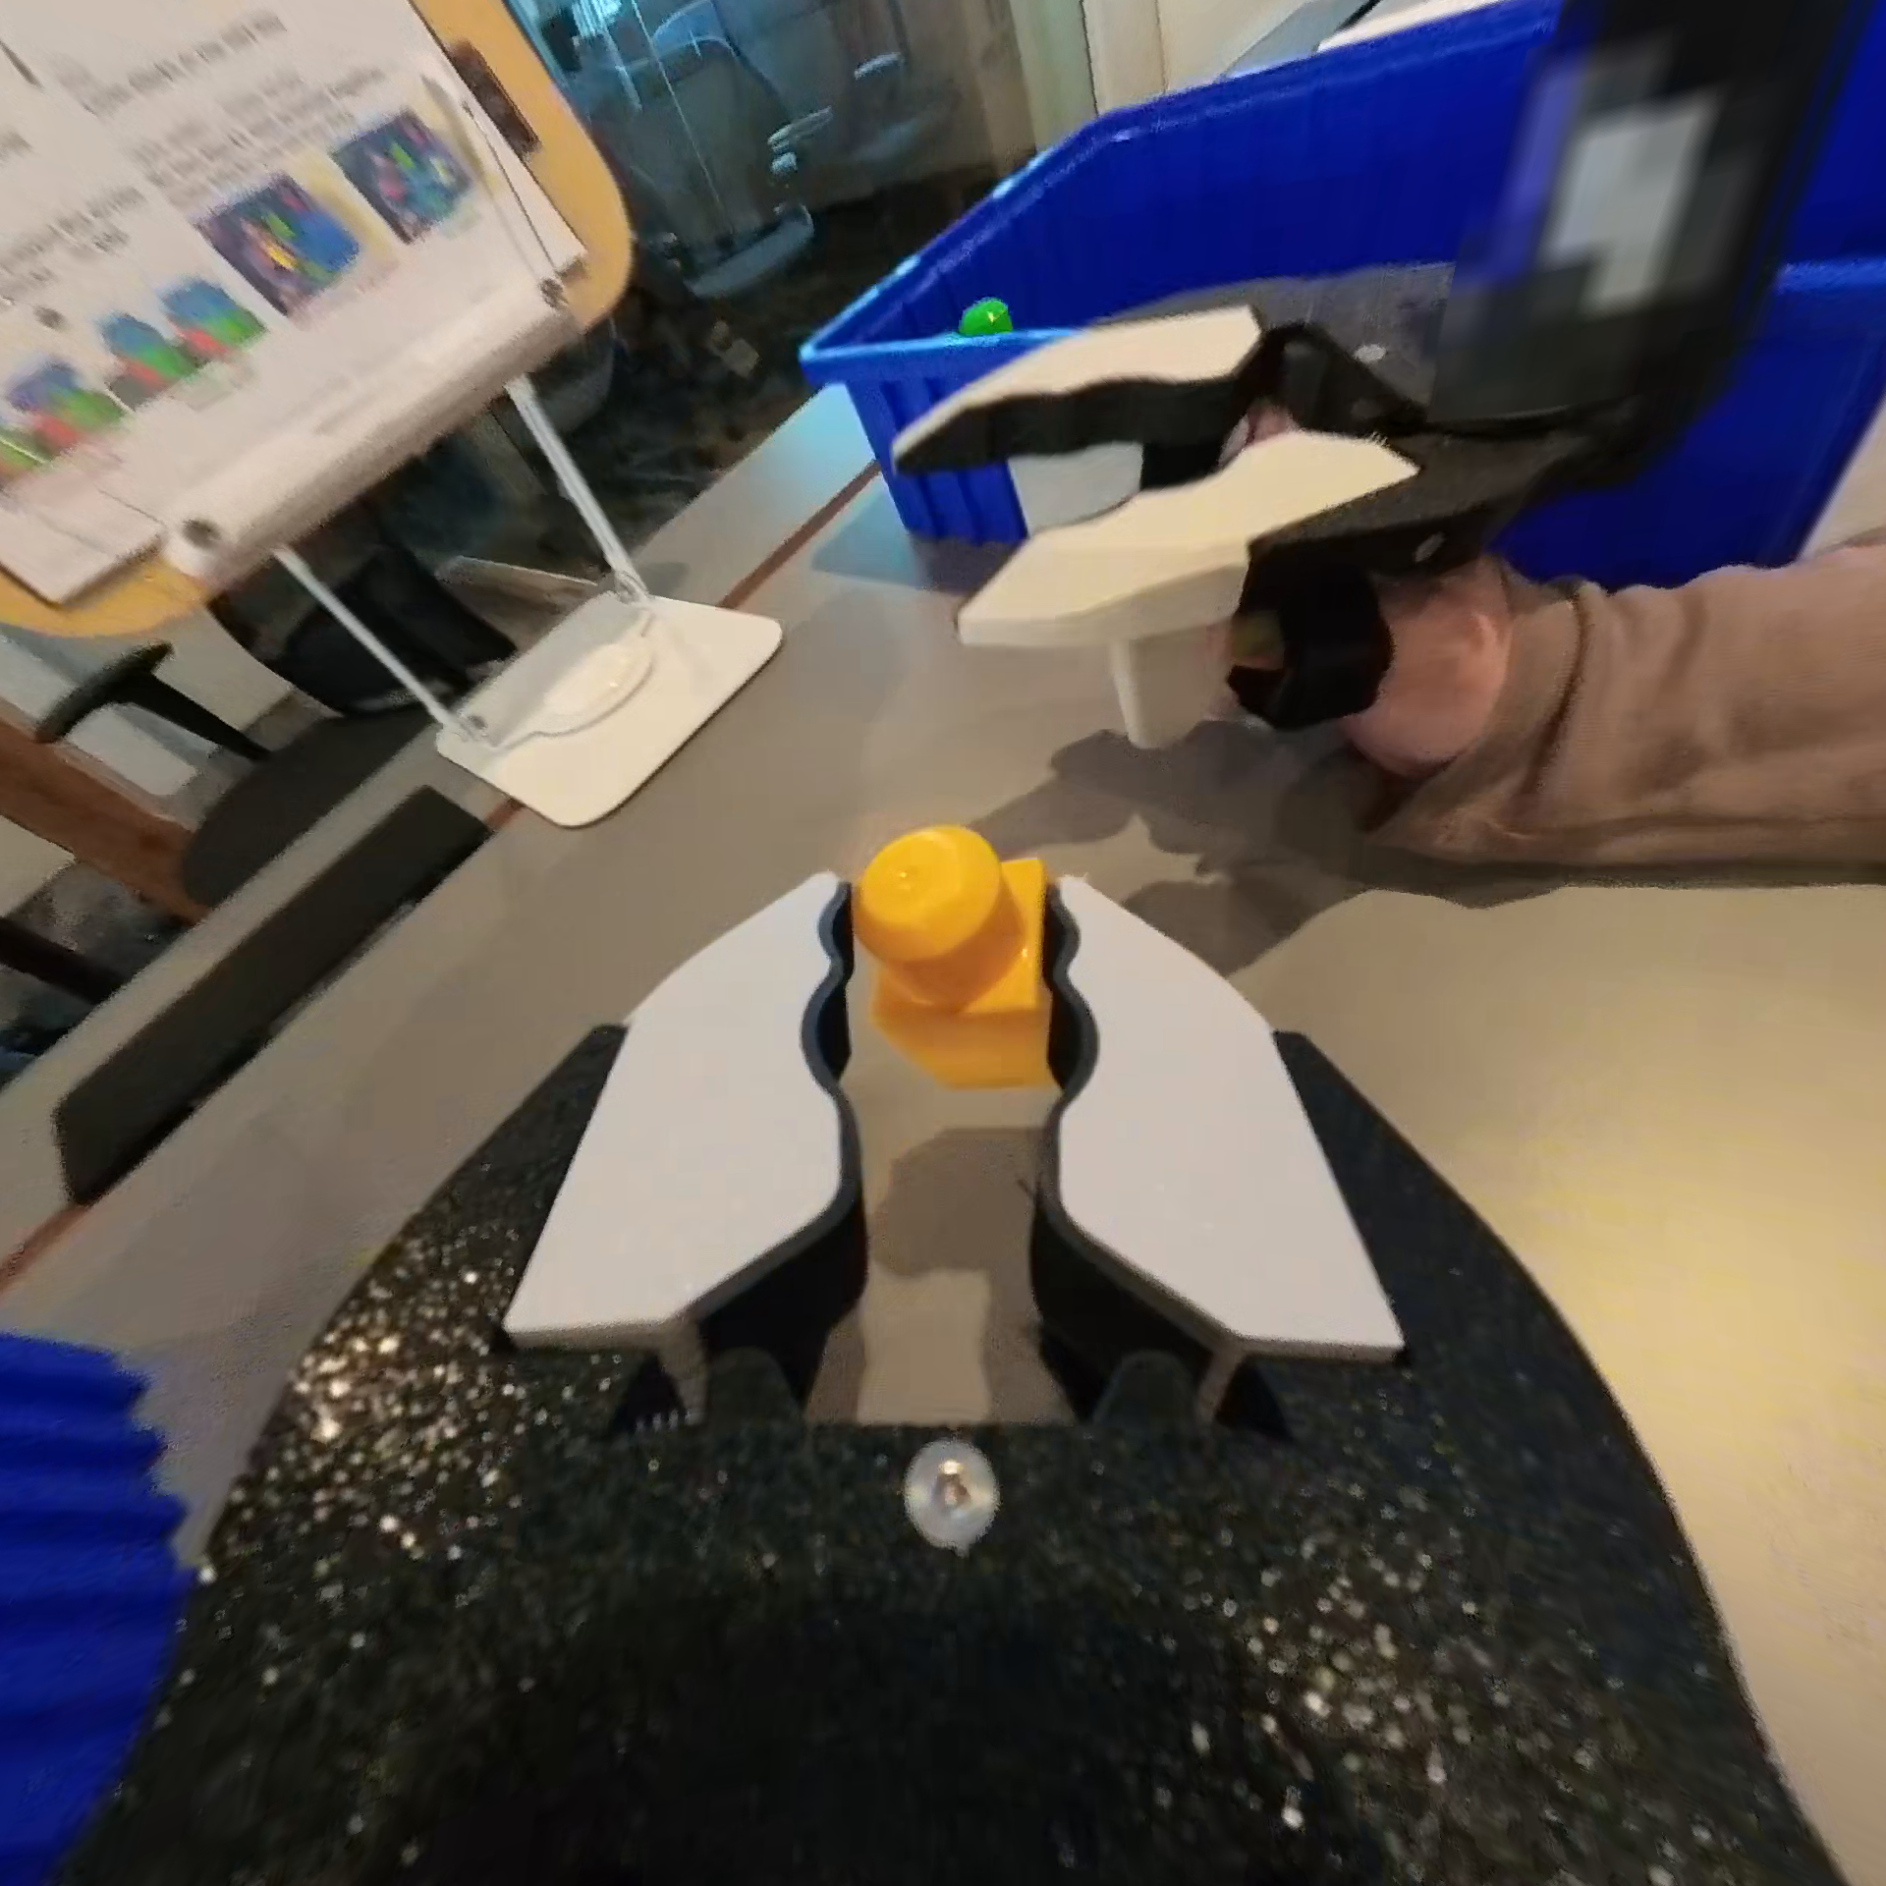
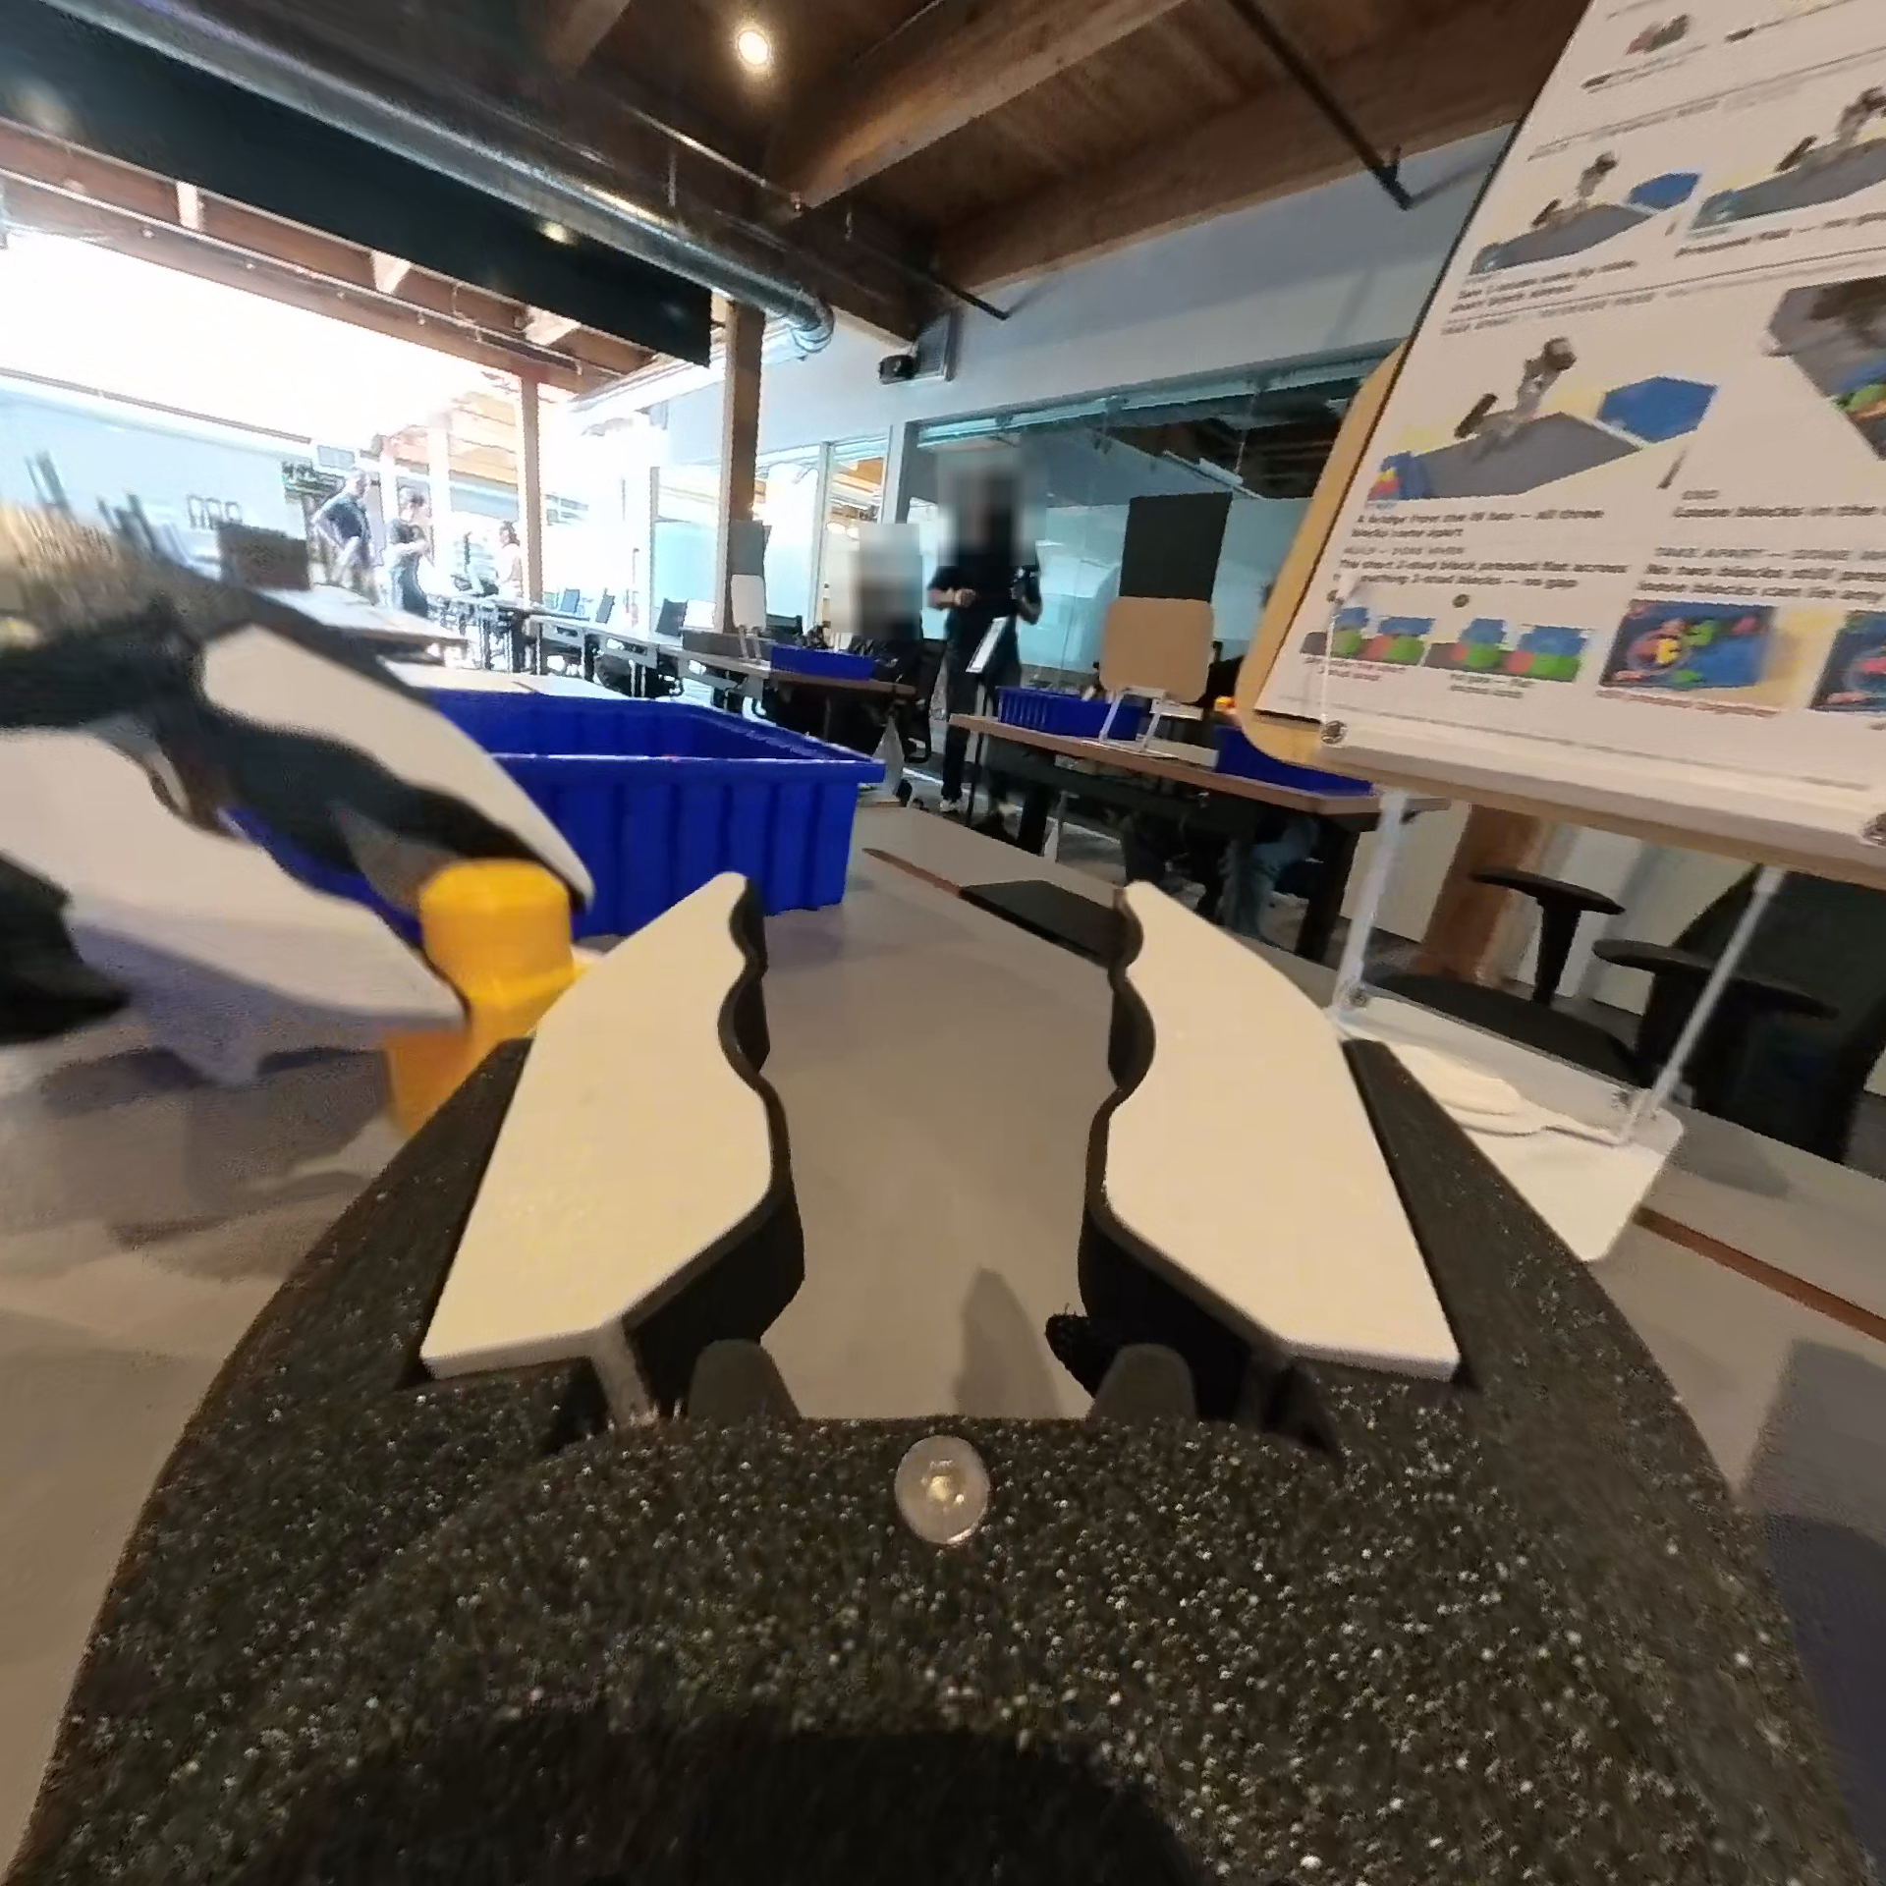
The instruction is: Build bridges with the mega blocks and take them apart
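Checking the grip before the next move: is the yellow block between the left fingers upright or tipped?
Tipped. In the left wrist view the yellow block leans, stud angled up-left, between the left gripper fingers, on the grey table.

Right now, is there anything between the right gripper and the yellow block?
Nothing visible. The right gripper hangs open above the table, empty; the yellow block sits between the left gripper's fingers, bare tabletop between them.
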Demonstrator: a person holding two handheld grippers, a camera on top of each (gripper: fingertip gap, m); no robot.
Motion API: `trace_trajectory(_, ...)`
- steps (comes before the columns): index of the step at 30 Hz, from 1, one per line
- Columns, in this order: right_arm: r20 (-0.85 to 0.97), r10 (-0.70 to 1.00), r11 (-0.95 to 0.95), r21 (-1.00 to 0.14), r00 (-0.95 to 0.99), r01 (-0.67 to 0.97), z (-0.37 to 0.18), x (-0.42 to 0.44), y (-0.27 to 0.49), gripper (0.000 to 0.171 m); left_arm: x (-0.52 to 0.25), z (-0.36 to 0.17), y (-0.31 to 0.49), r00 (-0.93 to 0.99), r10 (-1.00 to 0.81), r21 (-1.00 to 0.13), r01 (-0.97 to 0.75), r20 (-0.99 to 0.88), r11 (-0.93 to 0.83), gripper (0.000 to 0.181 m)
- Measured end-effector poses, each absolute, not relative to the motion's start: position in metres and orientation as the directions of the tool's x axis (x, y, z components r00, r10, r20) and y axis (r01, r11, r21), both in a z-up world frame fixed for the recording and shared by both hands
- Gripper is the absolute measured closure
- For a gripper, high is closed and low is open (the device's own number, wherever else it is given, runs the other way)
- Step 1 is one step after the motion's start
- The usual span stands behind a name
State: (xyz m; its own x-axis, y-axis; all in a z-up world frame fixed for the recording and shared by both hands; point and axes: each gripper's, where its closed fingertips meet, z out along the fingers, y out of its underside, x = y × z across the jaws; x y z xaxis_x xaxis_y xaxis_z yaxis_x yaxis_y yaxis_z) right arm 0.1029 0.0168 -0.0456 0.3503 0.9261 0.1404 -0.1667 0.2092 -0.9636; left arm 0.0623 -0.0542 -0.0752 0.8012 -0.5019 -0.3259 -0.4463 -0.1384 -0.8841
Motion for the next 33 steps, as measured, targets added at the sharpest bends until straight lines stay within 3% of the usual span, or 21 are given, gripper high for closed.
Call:
trace_trajectory(5,0.148,0.920,0.214,-0.966,0.362,-0.148,-0.047,0.102,0.021,0.107,0.077,-0.104,-0.030,0.802,-0.502,-0.871,-0.460,-0.324,-0.173,0.146)
trace_trajectory(19,0.235,0.913,0.278,-0.957,0.334,-0.087,-0.049,0.097,0.017,0.107,0.084,-0.137,-0.026,0.784,-0.615,-0.900,-0.328,-0.089,-0.287,0.144)
trace_trajectory(24,0.280,0.952,0.284,-0.959,0.122,-0.017,-0.058,0.082,-0.013,0.106,0.082,-0.125,-0.046,0.746,-0.664,-0.910,-0.305,-0.045,-0.280,0.100)
trace_trajectory(28,0.263,0.958,0.277,-0.951,-0.115,0.137,-0.080,0.072,-0.039,0.103,0.045,-0.108,-0.063,0.773,-0.608,-0.909,-0.368,-0.181,-0.197,0.098)
trace_trajectory(33,0.186,0.950,0.277,-0.876,-0.252,0.396,-0.123,0.072,-0.049,0.101,-0.004,-0.110,-0.058,0.800,-0.540,-0.875,-0.432,-0.259,-0.220,0.100)
